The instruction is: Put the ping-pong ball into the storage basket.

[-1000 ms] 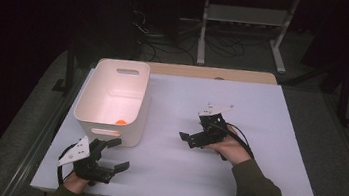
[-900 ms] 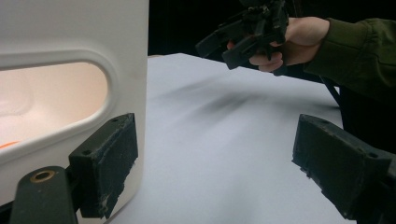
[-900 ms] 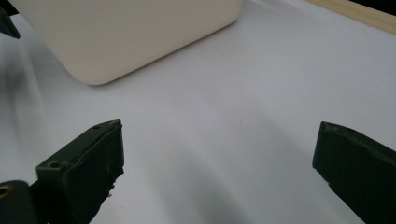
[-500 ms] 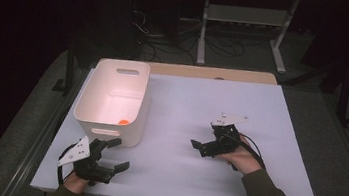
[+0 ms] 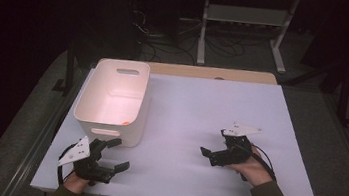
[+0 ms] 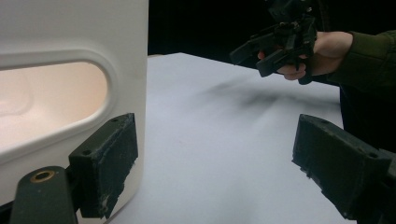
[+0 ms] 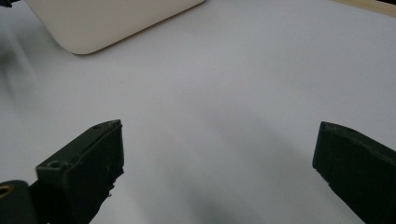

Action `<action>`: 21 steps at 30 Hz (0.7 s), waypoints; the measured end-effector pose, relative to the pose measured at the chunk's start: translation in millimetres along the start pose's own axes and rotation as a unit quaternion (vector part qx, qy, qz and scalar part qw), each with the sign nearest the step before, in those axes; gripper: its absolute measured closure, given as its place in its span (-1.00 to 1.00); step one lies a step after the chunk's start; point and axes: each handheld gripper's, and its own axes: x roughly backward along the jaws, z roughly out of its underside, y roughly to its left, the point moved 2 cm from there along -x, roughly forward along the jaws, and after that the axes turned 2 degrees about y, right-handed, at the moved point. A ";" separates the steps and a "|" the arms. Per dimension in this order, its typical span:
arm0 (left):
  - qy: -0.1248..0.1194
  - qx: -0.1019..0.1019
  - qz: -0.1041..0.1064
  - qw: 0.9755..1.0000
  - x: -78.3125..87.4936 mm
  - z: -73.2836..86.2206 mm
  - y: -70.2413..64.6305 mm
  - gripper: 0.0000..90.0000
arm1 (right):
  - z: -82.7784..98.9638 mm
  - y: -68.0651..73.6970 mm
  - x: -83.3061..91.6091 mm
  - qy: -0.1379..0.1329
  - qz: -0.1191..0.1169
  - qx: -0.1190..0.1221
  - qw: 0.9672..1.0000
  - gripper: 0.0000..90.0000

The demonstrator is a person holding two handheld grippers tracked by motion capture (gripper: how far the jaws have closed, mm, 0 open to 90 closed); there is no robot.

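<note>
Both grippers' fingers are spread wide, nothing held; white bin point(image 5: 111, 101) should be approached slowly by left gripper point(image 5: 117, 155), counter point(image 5: 185, 114) kept untouched

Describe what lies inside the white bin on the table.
Inside the white bin, a small orange thing lies on the floor by the near wall. That near wall hides the floor strip right behind it.

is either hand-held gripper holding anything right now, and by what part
Nothing is held. The left hand-held gripper and the right hand-held gripper both have jaws open over the bare table, beside the white bin.
</note>
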 end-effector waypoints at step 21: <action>0.001 0.000 -0.001 1.000 -0.3 0.0 0.0 -0.70 | 36.4 -10.2 34.1 -0.019 0.027 -0.030 0.999 -0.97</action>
